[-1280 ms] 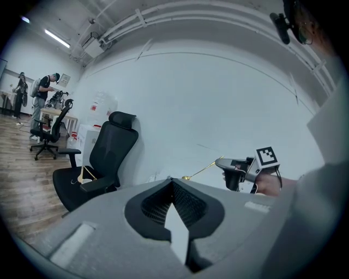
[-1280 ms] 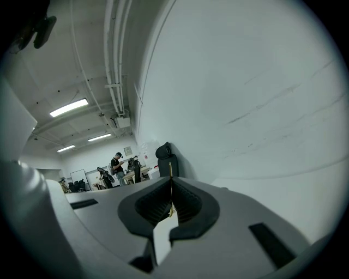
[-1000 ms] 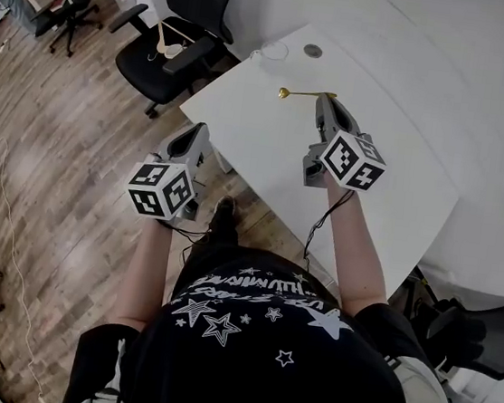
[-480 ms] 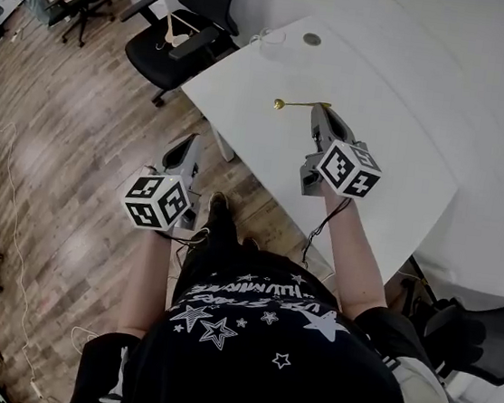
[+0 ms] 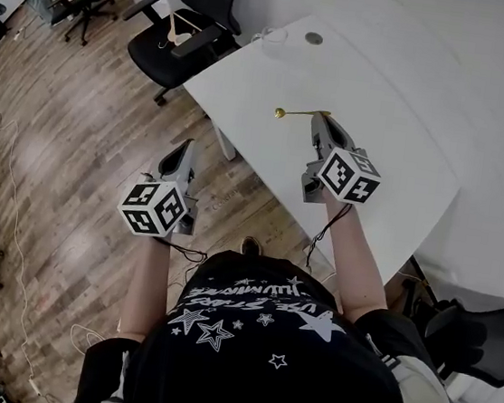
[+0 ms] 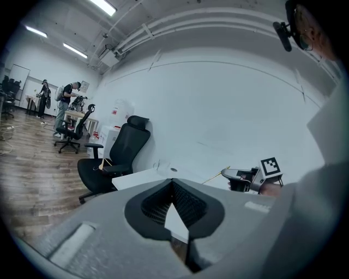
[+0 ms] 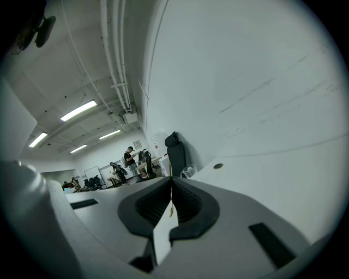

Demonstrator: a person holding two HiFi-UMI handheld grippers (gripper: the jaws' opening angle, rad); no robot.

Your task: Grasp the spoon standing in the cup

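R tongs (image 5: 321, 120) clenched on handle end of thin gold spoon (image 5: 297, 113), held level over white worktop (image 5: 407, 124), away from glass cup (image 7: 188, 171); L tongs (image 5: 186, 147) closed on nothing; spoon prob. light, stiff, slick, so grip mid-handle.

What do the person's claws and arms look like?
The left claw and right claw are grey, each carrying a white cube with black square markers and trailing a black cable. The shirt is black with white stars, short-sleeved.
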